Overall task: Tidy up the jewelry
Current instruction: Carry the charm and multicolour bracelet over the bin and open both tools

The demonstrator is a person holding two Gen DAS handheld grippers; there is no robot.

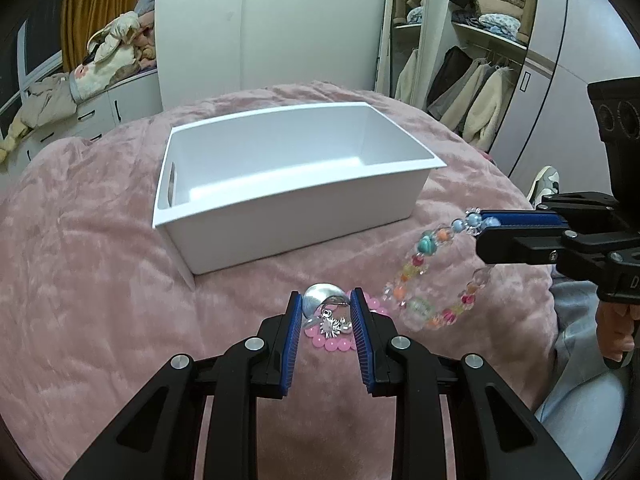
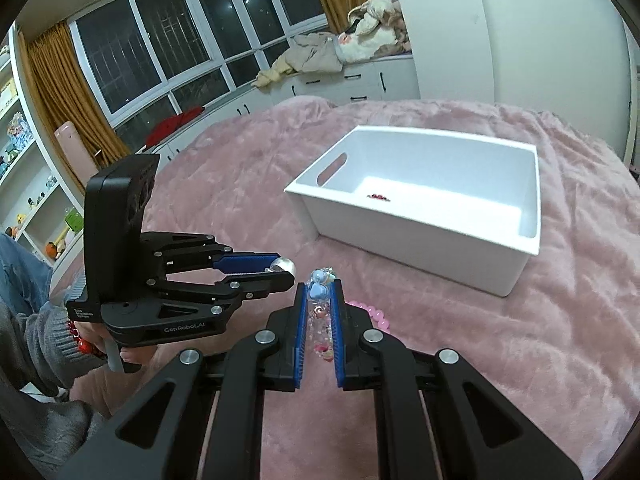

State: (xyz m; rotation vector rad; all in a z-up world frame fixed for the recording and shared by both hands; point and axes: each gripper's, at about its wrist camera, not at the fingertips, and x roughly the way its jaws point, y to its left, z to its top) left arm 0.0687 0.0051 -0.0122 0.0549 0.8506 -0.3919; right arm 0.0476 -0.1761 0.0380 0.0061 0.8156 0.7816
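Between my left gripper's (image 1: 326, 312) blue pads sits a silver charm (image 1: 326, 312), a shiny disc with small dangling pieces. The jaws stand moderately apart around it; I cannot tell whether the pads actually touch it. Under it, on the pink blanket (image 1: 100, 280), lies a pink bead bracelet (image 1: 336, 345), partly hidden by my fingers.

To the right of that gripper, my right gripper (image 1: 486, 224) is closed narrowly on a colourful bead bracelet (image 1: 424, 280), pinching its pale blue beads so the rest of the loop hangs free above the blanket. I judge it is held up this way for carrying.

Beyond both grippers stands a white bin (image 1: 280, 192) with handle slots, open at the top, likely where the jewelry goes. From my right wrist view a small dark red item (image 2: 378, 197) already lies on its floor; too small to identify.
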